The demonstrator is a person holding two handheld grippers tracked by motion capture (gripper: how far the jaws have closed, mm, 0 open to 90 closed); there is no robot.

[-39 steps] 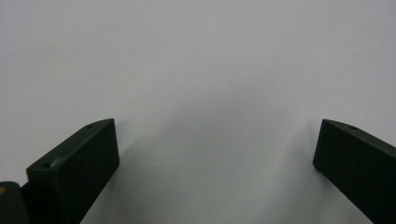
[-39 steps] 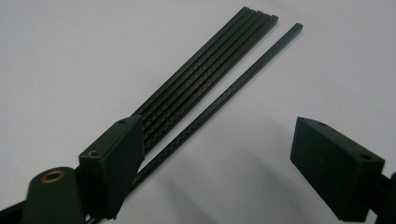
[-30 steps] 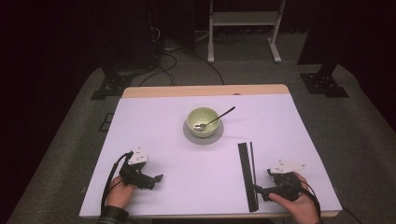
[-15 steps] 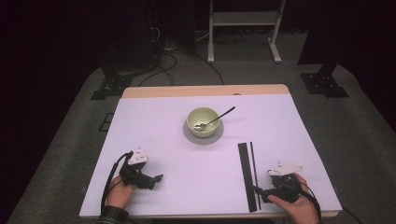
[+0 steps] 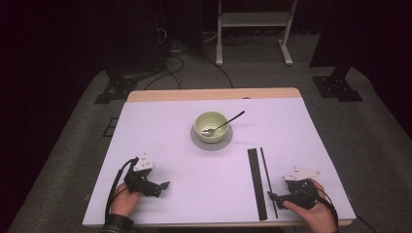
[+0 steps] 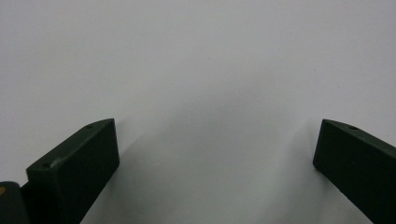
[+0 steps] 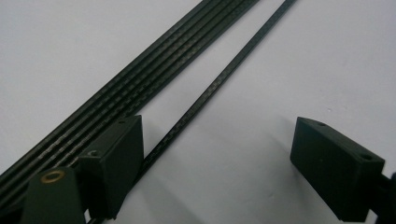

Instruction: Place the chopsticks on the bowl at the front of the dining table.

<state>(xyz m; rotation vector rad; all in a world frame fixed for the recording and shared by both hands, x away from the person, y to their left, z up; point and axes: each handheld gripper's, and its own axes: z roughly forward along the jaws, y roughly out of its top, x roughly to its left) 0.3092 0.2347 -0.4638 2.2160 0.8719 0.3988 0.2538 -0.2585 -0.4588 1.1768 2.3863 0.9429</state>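
A bundle of flat black strips (image 5: 256, 184) lies lengthwise on the white table (image 5: 160, 131), with a single thin black strip (image 5: 268, 180) just to its right. My right gripper (image 5: 273, 197) rests low at the near right, jaws pointing left at these strips. In the right gripper view it (image 7: 217, 156) stands open; the thin strip (image 7: 219, 79) runs between the jaws, close against the left one, and the bundle (image 7: 140, 74) lies outside it. My left gripper (image 5: 163, 186) sits near the front left, open over bare table (image 6: 196, 70), with nothing between its jaws (image 6: 215, 158).
A pale green bowl (image 5: 211, 124) with a metal spoon (image 5: 227, 122) in it stands on a grey saucer (image 5: 211, 143) at the table's middle. A wooden strip (image 5: 214, 94) edges the far side. Stands and cables sit on the dark floor beyond.
My right gripper has shifted slightly toward the near edge beside the strips. The left gripper, bowl and strips have not moved.
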